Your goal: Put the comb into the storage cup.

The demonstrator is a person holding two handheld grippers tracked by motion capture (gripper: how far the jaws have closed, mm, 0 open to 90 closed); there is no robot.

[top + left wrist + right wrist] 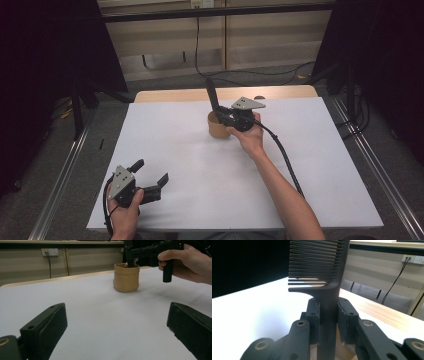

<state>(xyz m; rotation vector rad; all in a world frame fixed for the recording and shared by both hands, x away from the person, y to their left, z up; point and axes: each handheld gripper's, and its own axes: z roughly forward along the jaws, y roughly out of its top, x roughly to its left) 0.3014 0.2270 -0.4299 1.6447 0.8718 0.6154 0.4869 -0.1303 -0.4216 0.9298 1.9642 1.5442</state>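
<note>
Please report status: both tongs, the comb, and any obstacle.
Right tongs shut on comb, held upright over tan pouch. Left tongs open, holding nothing, near table front edge. Nothing in the way.

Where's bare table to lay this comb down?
Bare white table lies right of the tan pouch and between it and the left gripper. It is crowded only at the pouch, where the right gripper holds the comb.

The right claw point(328, 315) grips the handle of a dark comb point(322, 272) between its two black jaws, the pads pressing on either side. The comb stands upright, its teeth pointing left in rows above the jaws. Behind lies the white worktop point(249, 305), whose wooden far edge point(377, 307) runs off to the right. Past that edge, a cable point(393, 281) hangs from a wall socket point(413, 258).
</note>
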